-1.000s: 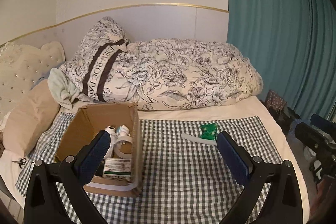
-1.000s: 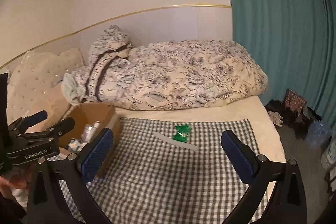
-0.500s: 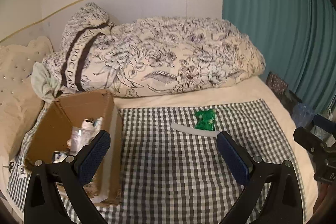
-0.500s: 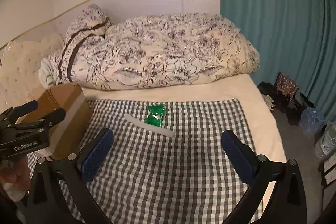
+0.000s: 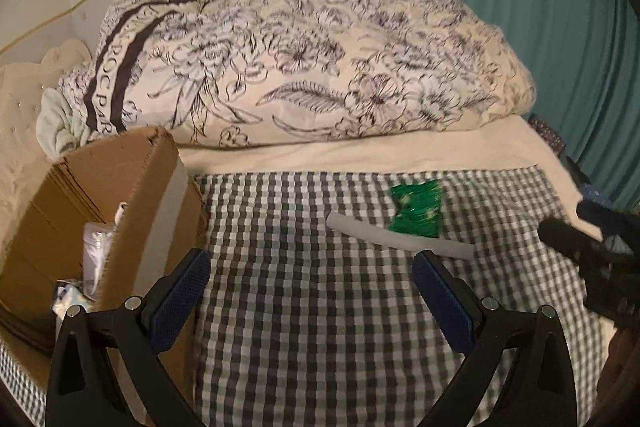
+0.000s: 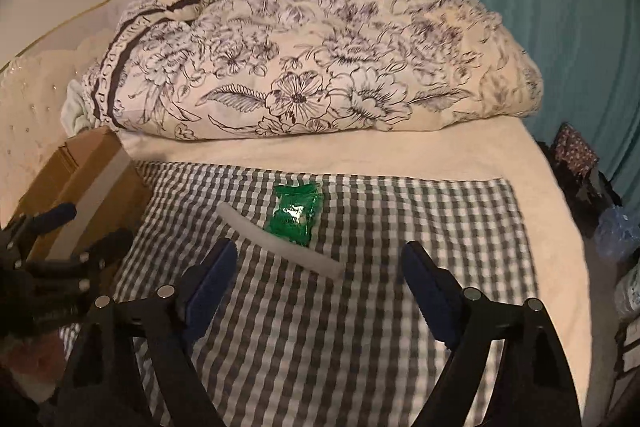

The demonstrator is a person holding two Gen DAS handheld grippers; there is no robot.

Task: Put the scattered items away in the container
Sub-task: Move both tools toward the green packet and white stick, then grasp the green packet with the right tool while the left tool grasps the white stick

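Open cardboard box [image 5: 120, 183] holding a clear bottle [image 5: 96, 247] and small packets, green packet [image 6: 294, 215] and white tube [image 6: 280, 247] outside on checked cloth [image 6: 360, 307], both grippers' jaws released, empty

Green packets: one [image 6: 293, 219], flat on the checked cloth [image 6: 360, 307].
White sticks: one [image 6: 280, 243], touching the packet's near-left edge.
Cardboard boxes: one [image 5: 132, 187], at the cloth's left edge.
Things inside the box: a clear bottle [image 5: 94, 251] and some more, too hidden to count.
Floral duvets: one [image 6: 320, 59], bundled beyond the cloth.
Grippers: two, both jaws wide and empty — left [image 5: 310, 297], right [image 6: 316, 285].
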